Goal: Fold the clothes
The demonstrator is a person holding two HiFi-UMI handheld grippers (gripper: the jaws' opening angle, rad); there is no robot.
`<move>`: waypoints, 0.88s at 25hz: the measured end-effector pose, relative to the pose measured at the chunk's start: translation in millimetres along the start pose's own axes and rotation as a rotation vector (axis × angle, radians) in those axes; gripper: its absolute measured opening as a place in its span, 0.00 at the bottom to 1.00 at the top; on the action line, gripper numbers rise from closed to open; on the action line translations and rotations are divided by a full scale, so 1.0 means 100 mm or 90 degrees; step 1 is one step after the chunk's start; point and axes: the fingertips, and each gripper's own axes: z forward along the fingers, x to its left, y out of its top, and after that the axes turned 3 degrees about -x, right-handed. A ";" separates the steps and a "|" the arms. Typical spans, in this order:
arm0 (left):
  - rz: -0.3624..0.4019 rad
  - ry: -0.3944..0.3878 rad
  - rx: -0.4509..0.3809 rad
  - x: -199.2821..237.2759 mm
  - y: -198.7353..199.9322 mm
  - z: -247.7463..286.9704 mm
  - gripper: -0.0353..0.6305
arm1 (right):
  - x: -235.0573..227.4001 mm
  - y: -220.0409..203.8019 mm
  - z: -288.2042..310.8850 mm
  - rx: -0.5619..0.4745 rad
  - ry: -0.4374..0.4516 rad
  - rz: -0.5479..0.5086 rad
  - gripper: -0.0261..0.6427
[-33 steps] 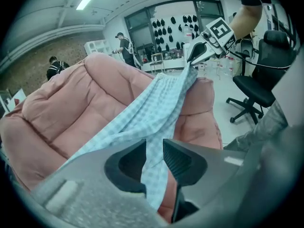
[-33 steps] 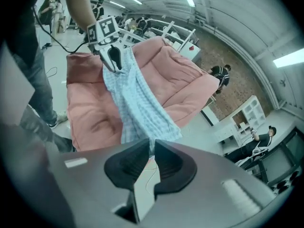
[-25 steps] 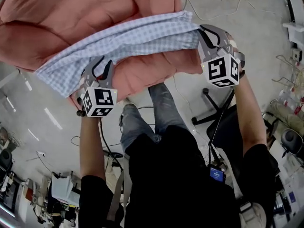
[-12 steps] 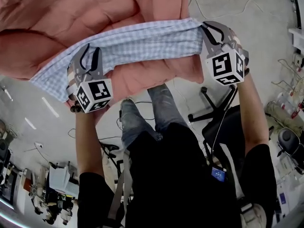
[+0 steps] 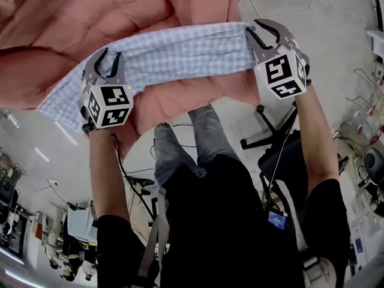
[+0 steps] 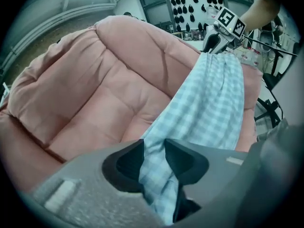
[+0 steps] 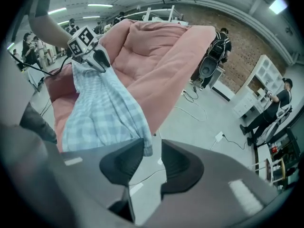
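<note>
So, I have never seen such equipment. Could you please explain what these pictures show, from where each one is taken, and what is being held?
No robot here: a person holds a two-jaw gripper in each hand. One picture comes from a camera on the person's head, looking down; the other two from cameras riding on the grippers. A blue checked cloth spans from the left gripper to the right gripper, over a thick pink quilt. The left jaws have just been opening slightly, yet the cloth sits pinched between them. The right jaws have just opened and stand apart, with only the cloth's hem at one pad.
</note>
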 end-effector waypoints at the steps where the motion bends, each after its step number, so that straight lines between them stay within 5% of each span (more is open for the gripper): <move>1: 0.001 -0.004 0.005 -0.02 -0.02 0.03 0.27 | 0.00 0.00 0.01 -0.001 0.000 0.003 0.23; 15: -0.001 0.006 -0.064 0.06 0.09 -0.37 0.30 | -0.22 -0.05 -0.68 -0.014 -0.154 0.036 0.32; 22: 0.001 0.017 -0.109 0.17 -0.14 -0.86 0.30 | 0.44 0.17 -0.97 -0.028 -0.186 0.043 0.32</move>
